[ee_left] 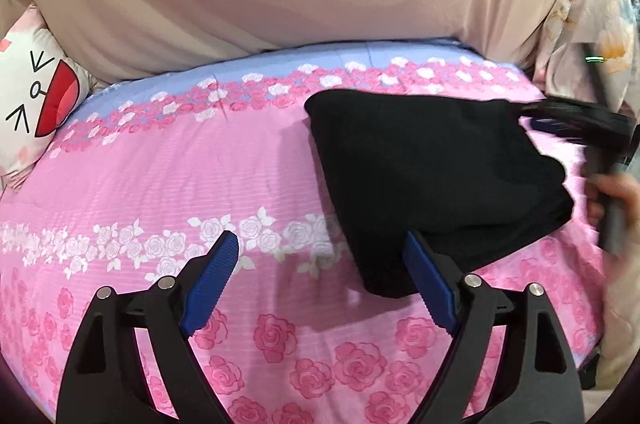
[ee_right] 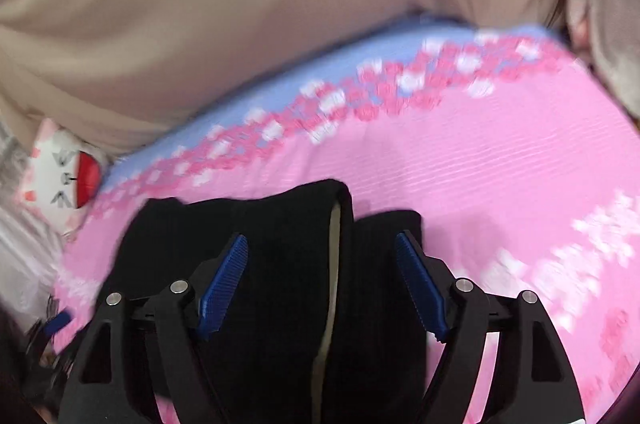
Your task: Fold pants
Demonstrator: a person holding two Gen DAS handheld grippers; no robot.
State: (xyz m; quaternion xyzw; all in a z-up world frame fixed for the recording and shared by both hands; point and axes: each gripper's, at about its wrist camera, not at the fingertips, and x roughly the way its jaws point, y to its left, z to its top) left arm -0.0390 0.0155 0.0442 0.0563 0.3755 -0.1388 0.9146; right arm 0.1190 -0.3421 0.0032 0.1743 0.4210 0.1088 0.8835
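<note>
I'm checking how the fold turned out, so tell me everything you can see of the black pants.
The black pants lie folded into a compact, thick bundle on the pink rose-print bedsheet, toward its right side in the left wrist view. The fabric looks soft, knit and matte. In the right wrist view a pale inner lining shows along one folded edge. The left gripper stands open beside the bundle's near corner; the right gripper hangs open over it. Neither clamps it.

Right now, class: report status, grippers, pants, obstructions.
Left gripper open, empty. Right gripper open over pants, not gripping. Pants folded, flat on bedsheet. Nothing in the way.
</note>
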